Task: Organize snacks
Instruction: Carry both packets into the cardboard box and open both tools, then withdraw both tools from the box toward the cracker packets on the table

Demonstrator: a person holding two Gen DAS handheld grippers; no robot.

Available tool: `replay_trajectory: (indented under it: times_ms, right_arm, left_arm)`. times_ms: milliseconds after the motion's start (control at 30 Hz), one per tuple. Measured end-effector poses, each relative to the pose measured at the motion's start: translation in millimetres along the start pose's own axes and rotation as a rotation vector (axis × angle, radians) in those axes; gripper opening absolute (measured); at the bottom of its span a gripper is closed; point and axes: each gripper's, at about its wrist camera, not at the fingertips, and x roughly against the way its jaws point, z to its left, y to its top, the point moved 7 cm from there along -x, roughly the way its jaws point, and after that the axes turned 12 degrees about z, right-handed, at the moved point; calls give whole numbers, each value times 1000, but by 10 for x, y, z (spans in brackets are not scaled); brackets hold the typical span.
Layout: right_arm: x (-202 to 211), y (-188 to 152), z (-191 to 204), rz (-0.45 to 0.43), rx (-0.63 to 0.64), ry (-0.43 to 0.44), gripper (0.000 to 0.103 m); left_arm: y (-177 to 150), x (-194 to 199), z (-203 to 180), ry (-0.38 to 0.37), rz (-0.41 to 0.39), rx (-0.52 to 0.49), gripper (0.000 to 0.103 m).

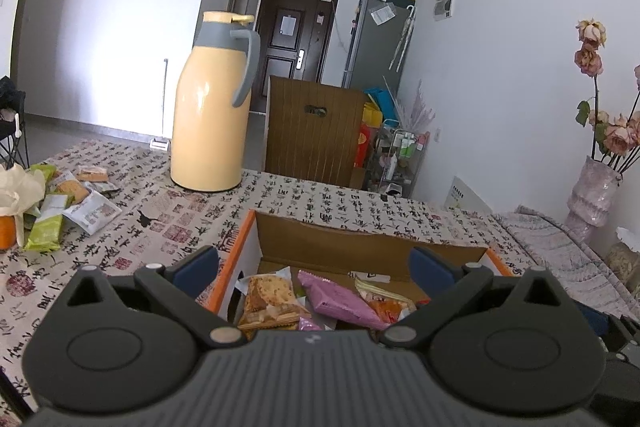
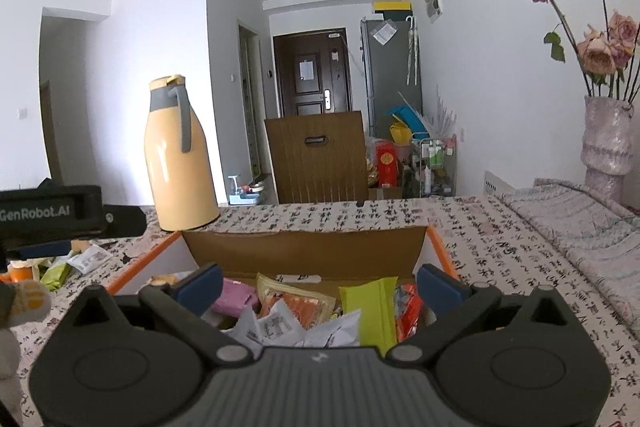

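An open cardboard box with orange edges stands on the table and holds several snack packets: a biscuit pack, a purple pack, a green pack, white and orange packs. My left gripper is open and empty above the box's left part. My right gripper is open and empty above the box's near side. Several loose snack packets lie on the table at far left, also in the right wrist view.
A yellow thermos jug stands behind the box at left. A vase of dried roses stands at far right on a folded grey cloth. A wooden chair back is beyond the table.
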Motion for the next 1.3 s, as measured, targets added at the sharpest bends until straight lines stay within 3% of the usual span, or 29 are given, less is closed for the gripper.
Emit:
replay_trajectory:
  times_ms: [467,967,1300]
  right_arm:
    - [399,-131,18,5,34,-25,103]
    - [699,-623,-57,83,35,-24,103]
    - [741,-922,-124,142,29,-27,103]
  left_arm:
    - [-96,498,45,11,-37,-39,103]
    - [-606,683,316,42,41,-51,103]
    - [-955,599,479,65,119,-62,103]
